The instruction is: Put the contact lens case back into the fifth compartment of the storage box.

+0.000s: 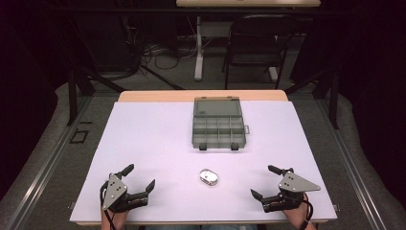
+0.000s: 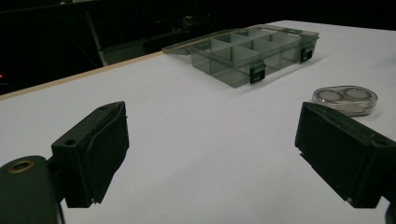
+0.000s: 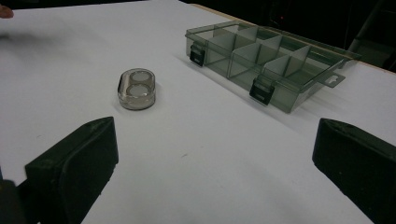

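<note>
Your left claw (image 1: 141,178) and right claw (image 1: 265,181) both rest spread wide and empty at the near corners of the worktop (image 1: 143,139). The small clear oval case (image 1: 209,177) lies between them, slightly nearer your right claw, its long axis slanting across your front. The open compartment box (image 1: 219,128) sits well beyond it, toward the far edge.

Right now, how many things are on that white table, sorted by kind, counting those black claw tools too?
Clear grey plastic compartment box, lid open: 1
Small oval clear plastic case holding two round discs: 1
Black two-jaw grippers, both open and empty: 2, the left gripper and the right gripper
Total: 4
</note>
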Tool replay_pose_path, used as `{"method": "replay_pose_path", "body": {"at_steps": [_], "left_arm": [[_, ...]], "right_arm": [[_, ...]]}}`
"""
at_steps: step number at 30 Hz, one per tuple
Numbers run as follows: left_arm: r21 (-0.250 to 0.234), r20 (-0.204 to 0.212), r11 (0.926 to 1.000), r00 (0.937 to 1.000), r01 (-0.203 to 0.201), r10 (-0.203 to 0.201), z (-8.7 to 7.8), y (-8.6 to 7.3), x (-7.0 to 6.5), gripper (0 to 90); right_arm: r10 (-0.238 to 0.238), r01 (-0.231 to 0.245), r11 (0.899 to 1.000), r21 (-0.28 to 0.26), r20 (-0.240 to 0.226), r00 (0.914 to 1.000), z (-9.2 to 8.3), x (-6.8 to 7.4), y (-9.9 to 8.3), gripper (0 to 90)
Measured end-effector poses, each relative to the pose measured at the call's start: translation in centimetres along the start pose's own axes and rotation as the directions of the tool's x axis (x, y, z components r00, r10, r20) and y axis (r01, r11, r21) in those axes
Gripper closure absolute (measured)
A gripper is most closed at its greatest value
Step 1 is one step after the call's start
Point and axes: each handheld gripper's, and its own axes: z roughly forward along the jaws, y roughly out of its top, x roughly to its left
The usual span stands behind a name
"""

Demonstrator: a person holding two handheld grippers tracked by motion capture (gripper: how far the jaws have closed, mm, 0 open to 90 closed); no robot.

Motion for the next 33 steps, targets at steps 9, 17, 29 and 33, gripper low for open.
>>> {"method": "replay_pose_path", "body": {"at_steps": [9,17,29,33], "left_arm": [[0.002,0.001,1.0,1.0,0.002,-0.002,0.1,0.1,0.0,9.9],[-0.001,-0.003,1.0,1.0,0.0,0.0,0.1,0.2,-0.1,10.0],[-0.003,-0.007,1.0,0.9999,0.01,-0.01,-0.1,0.2,0.1,10.0],[-0.003,-0.012,0.9999,0.9999,0.009,-0.009,0.0,0.2,0.1,10.0]], "right_arm": [[-0.013,0.013,1.0,0.014,-0.015,0.9998,0.5,0.4,0.5,0.0],[-0.024,0.025,0.999,0.034,-0.034,0.9991,1.1,1.0,1.4,0.0],[-0.035,0.042,0.994,0.101,-0.071,0.9969,3.6,1.5,2.6,0.2],[-0.041,0.052,0.992,0.113,-0.095,0.9946,4.8,1.6,3.2,0.2]]}}
